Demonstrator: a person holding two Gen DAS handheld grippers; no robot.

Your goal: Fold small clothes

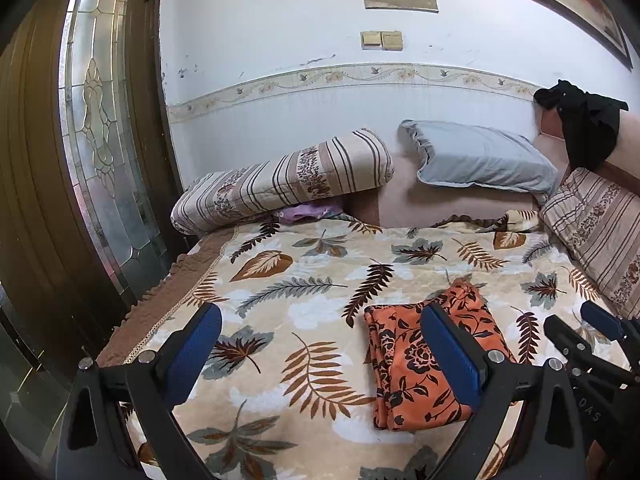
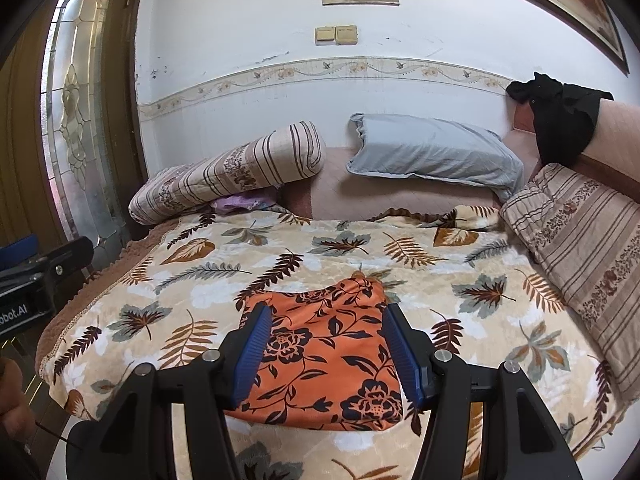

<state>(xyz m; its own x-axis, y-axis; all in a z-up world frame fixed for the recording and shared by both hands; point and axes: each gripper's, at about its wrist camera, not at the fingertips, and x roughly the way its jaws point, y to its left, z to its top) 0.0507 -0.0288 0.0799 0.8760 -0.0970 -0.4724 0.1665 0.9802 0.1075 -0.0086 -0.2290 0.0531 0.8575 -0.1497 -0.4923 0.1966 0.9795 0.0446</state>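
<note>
A folded orange garment with a black flower print (image 1: 416, 364) lies flat on the leaf-patterned blanket (image 1: 304, 280); it also shows in the right wrist view (image 2: 324, 356). My left gripper (image 1: 320, 344) is open and empty, above the blanket to the left of the garment, its right finger in front of the cloth. My right gripper (image 2: 326, 344) is open and empty, hovering over the garment with a blue pad on either side. The right gripper shows at the right edge of the left wrist view (image 1: 592, 340).
A striped bolster (image 1: 280, 180), a grey pillow (image 1: 480, 160) and a striped cushion (image 1: 600, 232) lie along the back and right of the bed. A black cloth (image 1: 584, 120) hangs over the headboard. A glass-panelled door (image 1: 96, 140) stands at the left.
</note>
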